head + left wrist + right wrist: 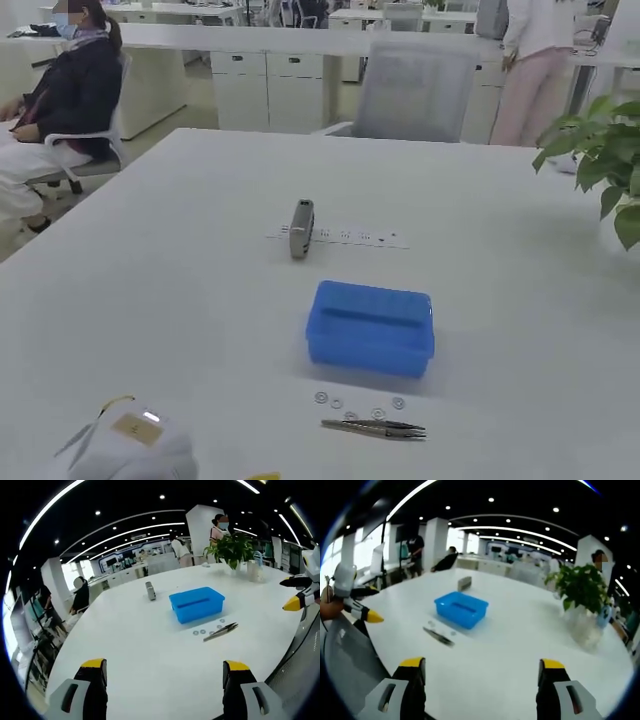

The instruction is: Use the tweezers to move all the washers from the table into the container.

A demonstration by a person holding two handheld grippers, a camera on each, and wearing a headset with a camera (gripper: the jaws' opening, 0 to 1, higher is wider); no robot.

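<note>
Several small metal washers (350, 404) lie on the white table (200, 300) just in front of the blue container (370, 328). Silver tweezers (375, 428) rest flat on the table beside them, nearer to me. In the left gripper view, the container (196, 603), washers (206, 630) and tweezers (220, 631) sit well ahead of my left gripper (165, 667), which is open and holds nothing. My right gripper (481, 664) is also open and holds nothing, far from the container (460, 608) and tweezers (438, 636).
A grey oblong device (301, 228) stands behind the container. A potted plant (600, 150) is at the table's right edge. An office chair (415, 95) is at the far side, with people beyond. A gripper's white housing (130, 445) is at the near left.
</note>
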